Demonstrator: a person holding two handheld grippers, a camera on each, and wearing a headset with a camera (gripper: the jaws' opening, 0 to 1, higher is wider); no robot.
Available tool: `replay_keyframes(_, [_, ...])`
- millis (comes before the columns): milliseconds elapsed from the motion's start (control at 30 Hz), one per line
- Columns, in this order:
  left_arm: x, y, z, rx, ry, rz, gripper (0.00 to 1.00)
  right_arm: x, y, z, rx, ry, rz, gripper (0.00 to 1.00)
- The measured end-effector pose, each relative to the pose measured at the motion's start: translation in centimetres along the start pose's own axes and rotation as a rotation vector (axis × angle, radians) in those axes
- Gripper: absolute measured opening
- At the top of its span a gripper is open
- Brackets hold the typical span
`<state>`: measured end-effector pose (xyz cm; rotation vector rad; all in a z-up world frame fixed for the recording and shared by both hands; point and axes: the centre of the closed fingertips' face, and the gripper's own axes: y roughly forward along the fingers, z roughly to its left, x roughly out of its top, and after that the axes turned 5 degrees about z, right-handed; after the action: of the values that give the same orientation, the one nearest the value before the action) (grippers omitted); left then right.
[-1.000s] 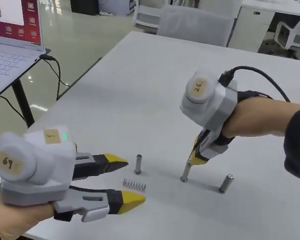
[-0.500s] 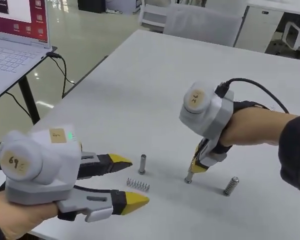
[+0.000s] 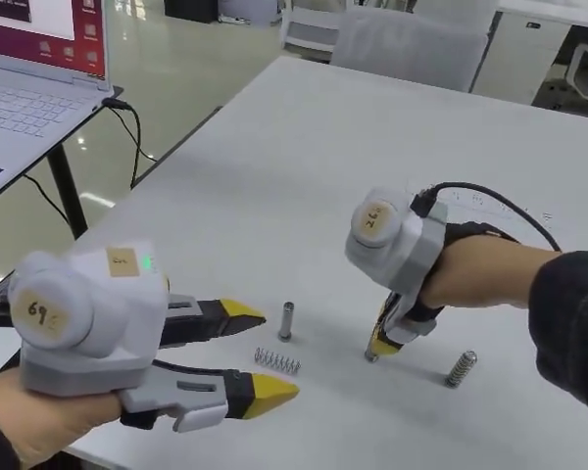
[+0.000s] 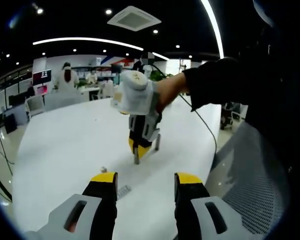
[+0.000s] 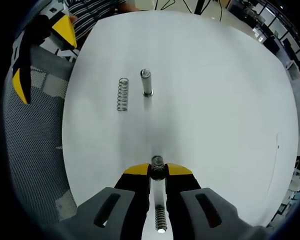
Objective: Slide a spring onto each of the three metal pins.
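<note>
Spring (image 5: 157, 165) is pinched in the right tool's (image 5: 158, 172) closed tips; left tool (image 4: 146, 178) stands open.

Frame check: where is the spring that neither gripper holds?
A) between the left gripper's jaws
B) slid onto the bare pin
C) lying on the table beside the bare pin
C: the loose spring lies flat on the table beside the bare pin; the left gripper is open.

Left claw (image 4: 146, 177) and right claw (image 5: 158, 170) yellow-tipped, spring (image 5: 160, 216) silver, table (image 3: 304, 176) white
</note>
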<state>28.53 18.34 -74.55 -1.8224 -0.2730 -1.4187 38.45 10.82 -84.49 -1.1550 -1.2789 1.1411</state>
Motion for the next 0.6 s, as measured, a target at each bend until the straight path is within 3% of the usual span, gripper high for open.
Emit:
replay_keyframes(167, [0.0,0.0,0.0,0.002,0.002,0.001,0.39,-0.1,0.6,0.1,-0.004,-0.016,0.022,0.08])
replay_keyframes(367, [-0.1,0.0,0.1,0.006,0.003,0.001,0.39,0.1,0.5,0.2,-0.003,-0.026,0.013,0.09])
replay_keyframes(600, [-0.2,0.0,0.1,0.006,0.003,0.006,0.39,0.5,-0.7,0.5,-0.017,-0.045,-0.009,0.14])
